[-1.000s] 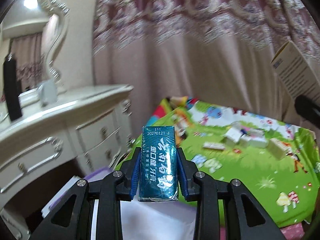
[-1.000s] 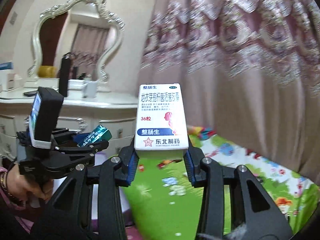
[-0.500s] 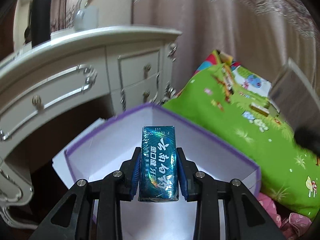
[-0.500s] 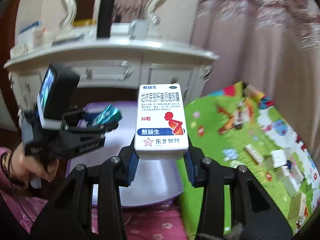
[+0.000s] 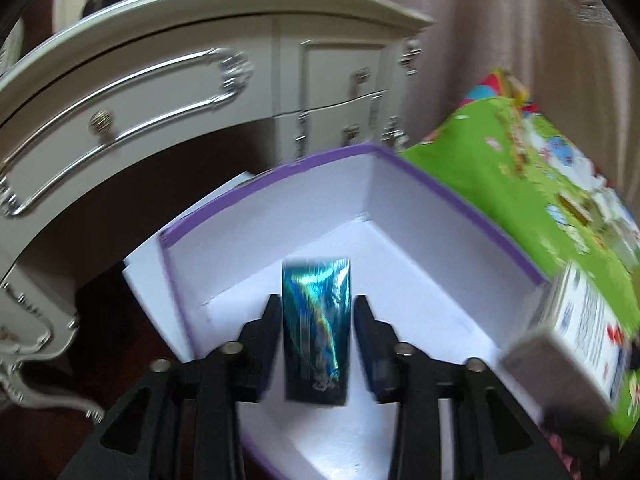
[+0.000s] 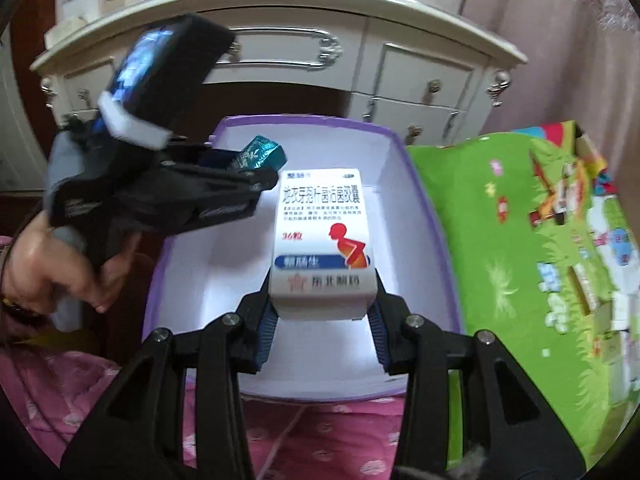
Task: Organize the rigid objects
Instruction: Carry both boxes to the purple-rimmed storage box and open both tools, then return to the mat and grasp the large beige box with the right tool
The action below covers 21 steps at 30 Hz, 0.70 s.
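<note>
We find the left hand-held gripper point(image 5: 316, 332) poised over the purple-rimmed white box point(image 5: 440, 192). Its fingers point(image 5: 264, 332) stand a little off the sides of the teal foil packet point(image 5: 316, 328), with a thin gap showing on each side; motion blur prevents us from telling whether the packet is gripped or loose. The packet sits upright between the fingers, above the white floor of the box.

We find the right hand-held gripper point(image 6: 322, 312) closed on the white medicine box point(image 6: 322, 240), which bears red and blue print and stands upright between the blue pads point(image 6: 266, 330). It too hangs above the box interior, nearer the front wall. In the right wrist view the left hand-held gripper point(image 6: 256, 172) lies ahead and to the left, with the teal foil packet point(image 6: 260, 152) at its tip over the left wall of the box point(image 6: 424, 216), and the person's hand point(image 6: 72, 264) on its grip.

A green patterned mat point(image 6: 520, 260) lies to the right of the box, touching its side. A cream dresser point(image 6: 280, 48) with silver handles stands beyond. Pink fabric point(image 6: 320, 432) lies beneath the right hand-held gripper.
</note>
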{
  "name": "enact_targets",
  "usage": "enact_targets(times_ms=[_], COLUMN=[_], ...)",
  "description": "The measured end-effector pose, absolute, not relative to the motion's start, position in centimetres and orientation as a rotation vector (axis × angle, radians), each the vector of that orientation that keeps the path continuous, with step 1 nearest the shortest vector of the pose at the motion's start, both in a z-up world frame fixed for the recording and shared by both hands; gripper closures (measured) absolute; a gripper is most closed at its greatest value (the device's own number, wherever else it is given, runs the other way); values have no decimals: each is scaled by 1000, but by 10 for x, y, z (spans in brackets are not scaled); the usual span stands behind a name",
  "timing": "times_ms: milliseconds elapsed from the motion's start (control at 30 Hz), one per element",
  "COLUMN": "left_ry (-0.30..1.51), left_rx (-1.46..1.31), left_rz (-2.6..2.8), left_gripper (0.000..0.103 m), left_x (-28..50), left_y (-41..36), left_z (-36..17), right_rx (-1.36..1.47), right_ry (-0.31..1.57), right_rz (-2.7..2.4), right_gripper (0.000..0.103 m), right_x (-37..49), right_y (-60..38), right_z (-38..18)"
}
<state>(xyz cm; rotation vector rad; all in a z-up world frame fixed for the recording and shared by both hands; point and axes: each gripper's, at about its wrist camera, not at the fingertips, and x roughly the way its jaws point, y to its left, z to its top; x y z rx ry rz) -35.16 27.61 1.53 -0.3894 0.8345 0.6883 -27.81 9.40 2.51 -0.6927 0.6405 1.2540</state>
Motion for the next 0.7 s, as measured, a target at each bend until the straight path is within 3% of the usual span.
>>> enact_targets(times_ms=[33,100,367,700], left_ry=[848,849,832,1012], left_rx=[-404,-441,-467,-404], left_rz=[719,756,549,87], left_gripper=[23,12,12,12], left_x=[-352,-355,-323,-184], left_y=[279,283,244,115], left_z=[15,18,36,32], right_rx=[-680,-660,-434,-232], right_ry=[653,644,623,837], right_rz=[1277,1257,979,303], right_gripper=[54,32,19,15], right_x=[-279,-278,-209,-98], right_y=[92,83,-10,-220], right_z=[26,30,61,18])
